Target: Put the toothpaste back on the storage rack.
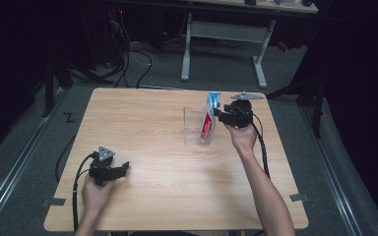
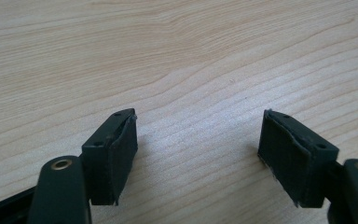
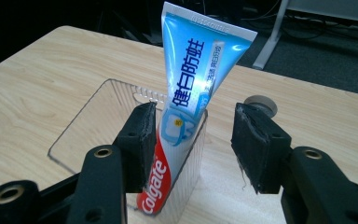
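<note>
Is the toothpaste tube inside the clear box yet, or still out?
Inside. The toothpaste tube stands leaning in the clear box, its lower end behind the box wall, between the open right gripper jaws.

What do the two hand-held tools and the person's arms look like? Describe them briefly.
Both the left tool and the right tool are black, each with two padded rectangular jaws, brass-ringed screw holes, a grey three-cornered top plate and a trailing black cable. No sleeves reach the forearms.

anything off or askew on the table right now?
Nothing spilled or damaged. The toothpaste tube stands cap-down in the clear plastic holder, leaning against one end wall rather than upright. The right claw is open beside the tube; the left claw is open over bare table.
</note>
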`<state>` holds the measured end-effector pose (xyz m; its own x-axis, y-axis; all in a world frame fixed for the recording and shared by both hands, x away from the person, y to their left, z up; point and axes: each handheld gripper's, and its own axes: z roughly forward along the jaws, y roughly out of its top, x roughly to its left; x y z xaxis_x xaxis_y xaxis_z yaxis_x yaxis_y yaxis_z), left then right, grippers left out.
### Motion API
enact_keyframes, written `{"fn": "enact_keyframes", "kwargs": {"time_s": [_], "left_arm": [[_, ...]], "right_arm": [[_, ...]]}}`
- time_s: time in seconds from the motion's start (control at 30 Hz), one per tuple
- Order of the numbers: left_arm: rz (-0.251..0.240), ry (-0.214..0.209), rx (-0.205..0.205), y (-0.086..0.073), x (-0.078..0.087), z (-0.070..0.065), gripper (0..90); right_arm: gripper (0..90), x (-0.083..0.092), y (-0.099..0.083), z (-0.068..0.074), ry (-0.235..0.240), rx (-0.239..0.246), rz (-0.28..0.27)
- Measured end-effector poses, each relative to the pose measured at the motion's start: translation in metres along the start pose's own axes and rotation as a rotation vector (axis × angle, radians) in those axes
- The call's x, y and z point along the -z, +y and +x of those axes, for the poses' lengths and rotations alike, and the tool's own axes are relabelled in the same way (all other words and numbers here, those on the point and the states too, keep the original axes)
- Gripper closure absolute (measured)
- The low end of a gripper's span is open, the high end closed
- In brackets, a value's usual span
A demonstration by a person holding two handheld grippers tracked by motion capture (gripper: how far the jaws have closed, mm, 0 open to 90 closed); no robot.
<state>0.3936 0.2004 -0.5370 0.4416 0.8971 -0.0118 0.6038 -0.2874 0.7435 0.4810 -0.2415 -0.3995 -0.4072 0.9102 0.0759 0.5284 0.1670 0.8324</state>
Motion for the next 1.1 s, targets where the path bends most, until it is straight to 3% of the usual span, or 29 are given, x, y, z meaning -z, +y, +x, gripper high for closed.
{"fn": "enact_keyframes", "kwargs": {"time_s": [0.67,0.8,1.1], "left_arm": [[0.0,0.0,0.0,0.0,0.0,0.0,28.4],[0.001,0.001,-0.001,0.0,0.0,0.0,28.3],[0.001,0.0,0.0,0.0,0.0,0.0,28.3]], "right_arm": [[50.9,0.039,0.0,0.001,0.039,0.011,-0.044],[51.3,0.044,-0.006,0.001,0.025,0.027,-0.049],[51.6,0.058,-0.01,0.0,0.06,0.016,-0.054]]}}
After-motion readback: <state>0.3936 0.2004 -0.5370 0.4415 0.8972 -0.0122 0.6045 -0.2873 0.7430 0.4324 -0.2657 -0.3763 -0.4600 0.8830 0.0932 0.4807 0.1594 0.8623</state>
